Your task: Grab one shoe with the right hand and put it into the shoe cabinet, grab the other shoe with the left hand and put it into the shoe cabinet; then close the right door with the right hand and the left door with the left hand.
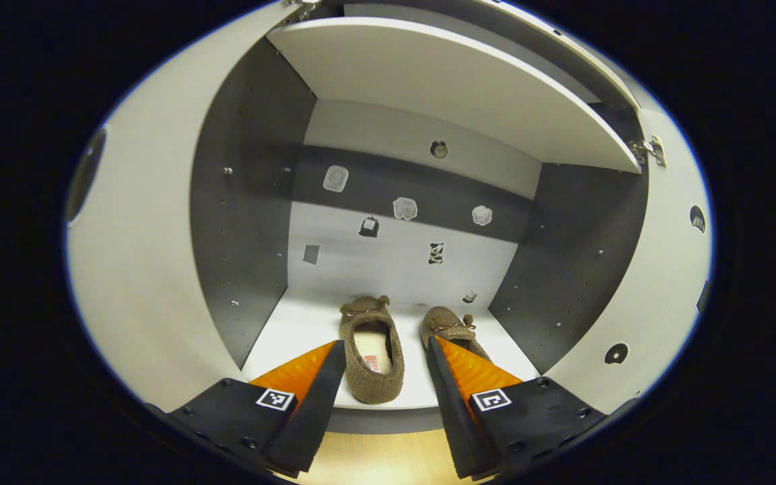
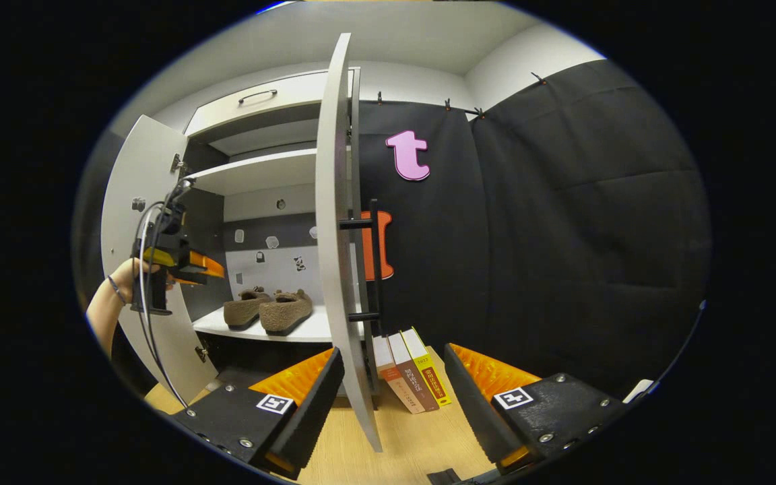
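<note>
Brown shoes [image 1: 371, 350] on cabinet shelf [image 1: 294, 333], beyond open left tool [image 1: 385, 350].

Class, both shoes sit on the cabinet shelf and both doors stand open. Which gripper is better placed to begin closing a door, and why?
Right. The right gripper is open with the right door's edge between its fingers; the left gripper faces the shoes.

Two brown slippers, one [image 1: 371, 353] beside the other [image 1: 452, 327], sit on one lower shelf [image 1: 294, 330] inside one shoe cabinet [image 2: 260, 108]. Two cabinet doors stand open, a left door [image 2: 142, 175] and a right door [image 2: 334, 202]. Three books [image 2: 409, 370] stand together on the floor. Two hand-held grippers appear, left [image 2: 216, 269] and right [image 2: 393, 377]
</note>
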Tool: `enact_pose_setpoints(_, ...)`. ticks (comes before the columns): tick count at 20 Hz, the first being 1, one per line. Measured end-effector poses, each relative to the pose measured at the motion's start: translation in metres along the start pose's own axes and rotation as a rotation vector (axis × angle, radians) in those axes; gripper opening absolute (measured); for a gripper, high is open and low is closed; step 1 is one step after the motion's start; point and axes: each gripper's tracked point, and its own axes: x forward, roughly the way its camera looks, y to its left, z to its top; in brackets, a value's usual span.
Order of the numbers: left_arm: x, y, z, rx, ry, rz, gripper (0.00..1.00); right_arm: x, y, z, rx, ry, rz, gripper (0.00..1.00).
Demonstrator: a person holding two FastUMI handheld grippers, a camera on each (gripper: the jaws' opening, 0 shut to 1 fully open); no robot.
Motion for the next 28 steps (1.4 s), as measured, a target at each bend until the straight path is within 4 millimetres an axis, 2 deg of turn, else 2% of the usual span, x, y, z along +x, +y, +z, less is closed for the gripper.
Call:
enact_pose_setpoints(1,-0.014,-0.002,0.000,-0.003,-0.019,0.007,0.81,0.002,-0.005,-0.002,-0.004,0.002,0.000,0.93)
enact_pose_setpoints(3,-0.044,-0.002,0.001,-0.010,-0.063,0.016,0.91,0.007,-0.012,-0.004,-0.015,0.001,0.001,0.92)
enact_pose_setpoints(6,-0.086,-0.003,0.003,-0.003,-0.130,0.037,0.97,0.016,-0.021,-0.011,-0.025,0.005,0.008,0.92)
enact_pose_setpoints(10,-0.141,0.008,-0.001,0.026,-0.217,0.108,0.97,0.031,-0.021,-0.022,-0.016,0.024,0.044,0.93)
enact_pose_setpoints(11,-0.155,0.012,-0.005,0.035,-0.228,0.131,0.99,0.033,-0.019,-0.024,-0.018,0.026,0.057,0.93)
enact_pose_setpoints(13,-0.181,0.022,-0.012,0.063,-0.259,0.176,0.94,0.037,-0.016,-0.025,-0.028,0.023,0.074,0.93)
enact_pose_setpoints(16,-0.220,0.027,-0.020,0.102,-0.301,0.210,0.97,0.039,-0.011,-0.022,-0.031,0.017,0.099,0.93)
enact_pose_setpoints(18,-0.239,0.031,-0.029,0.116,-0.308,0.218,0.96,0.041,-0.006,-0.024,-0.035,0.023,0.117,0.93)
enact_pose_setpoints(22,-0.263,0.041,-0.047,0.087,-0.293,0.215,0.99,0.043,-0.003,-0.025,-0.034,0.023,0.118,0.92)
enact_pose_setpoints(24,-0.274,0.055,-0.052,0.078,-0.291,0.230,0.99,0.043,-0.001,-0.026,-0.025,0.027,0.127,0.92)
enact_pose_setpoints(25,-0.278,0.062,-0.054,0.076,-0.291,0.243,0.94,0.043,0.000,-0.026,-0.029,0.030,0.126,0.92)
enact_pose_setpoints(27,-0.285,0.071,-0.056,0.067,-0.293,0.255,0.99,0.043,0.002,-0.026,-0.046,0.031,0.122,0.91)
enact_pose_setpoints(28,-0.288,0.074,-0.057,0.060,-0.293,0.253,0.97,0.044,0.004,-0.025,-0.055,0.029,0.121,0.91)
